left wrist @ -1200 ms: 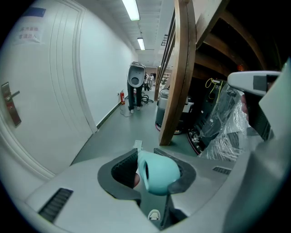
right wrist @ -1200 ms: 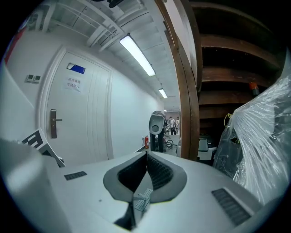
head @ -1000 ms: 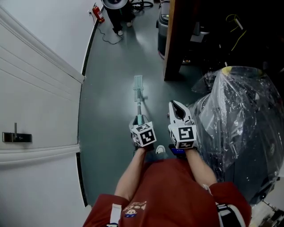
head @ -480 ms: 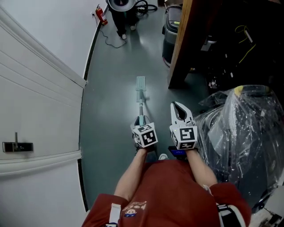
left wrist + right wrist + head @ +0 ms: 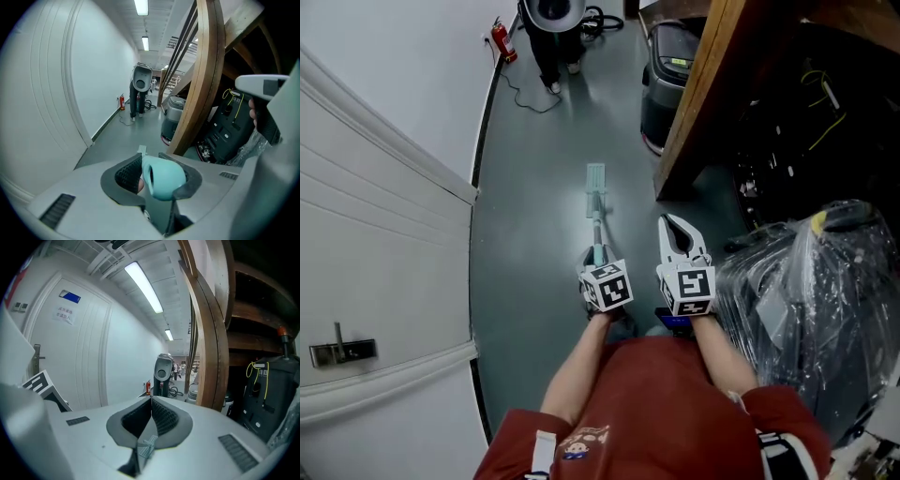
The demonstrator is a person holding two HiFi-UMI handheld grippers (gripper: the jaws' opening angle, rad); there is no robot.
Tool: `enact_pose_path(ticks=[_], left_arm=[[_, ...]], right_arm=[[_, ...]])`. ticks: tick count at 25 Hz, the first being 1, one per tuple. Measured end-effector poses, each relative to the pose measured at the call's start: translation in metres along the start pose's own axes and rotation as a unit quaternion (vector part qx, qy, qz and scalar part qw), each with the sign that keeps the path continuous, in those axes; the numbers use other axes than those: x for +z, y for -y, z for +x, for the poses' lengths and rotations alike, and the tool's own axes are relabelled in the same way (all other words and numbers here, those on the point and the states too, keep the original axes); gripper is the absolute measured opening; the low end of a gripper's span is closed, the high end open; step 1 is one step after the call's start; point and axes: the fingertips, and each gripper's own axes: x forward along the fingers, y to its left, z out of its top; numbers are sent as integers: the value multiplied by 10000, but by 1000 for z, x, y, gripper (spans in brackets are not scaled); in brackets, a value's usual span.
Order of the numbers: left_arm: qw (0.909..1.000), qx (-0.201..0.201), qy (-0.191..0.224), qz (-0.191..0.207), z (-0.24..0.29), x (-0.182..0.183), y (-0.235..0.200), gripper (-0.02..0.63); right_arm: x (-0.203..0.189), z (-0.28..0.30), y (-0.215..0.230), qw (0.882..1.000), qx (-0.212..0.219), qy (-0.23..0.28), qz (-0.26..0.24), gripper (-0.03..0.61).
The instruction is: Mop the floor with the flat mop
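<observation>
Left hand-held gripper [image 5: 159,176]: pinched on the teal top end [image 5: 162,177] of the flat mop [image 5: 596,202], a pad on each side of it.
Right hand-held gripper [image 5: 151,416]: jaws pressed together, nothing between them; it hung just beside the left one, off the handle.
Mop head [image 5: 596,176]: lay flat on the floor [image 5: 534,216] ahead of me, between the white door [image 5: 384,216] and the wooden beam [image 5: 703,94].
Long axis: the handle ran straight away from me, down and forward. The head looked turned in line with it, narrow end leading up the corridor.
Step, my reading: a stroke along the corridor.
Doing it well: steady downward pressure and the head flat. A second grip lower on the handle would steady it, and a crosswise head would cover more. The stroke should stay clear of the beam and the plastic-wrapped machine [image 5: 806,281].
</observation>
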Motion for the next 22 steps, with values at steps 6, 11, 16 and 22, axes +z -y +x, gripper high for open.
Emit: enact_pose_path(ticks=[6, 11, 16, 22], left_arm=[[9999, -74, 27, 62, 23, 25, -17, 120], [9999, -101, 34, 113, 44, 46, -19, 120], [9999, -98, 68, 113, 74, 73, -16, 120], [9999, -66, 67, 125, 110, 109, -11, 120]], right_arm=[[8, 28, -3, 9999, -126, -1, 5, 17], [8, 58, 7, 9998, -202, -35, 65, 18], [10, 100, 22, 9999, -129, -24, 96, 17], [19, 152, 44, 9999, 10, -52, 112, 18]])
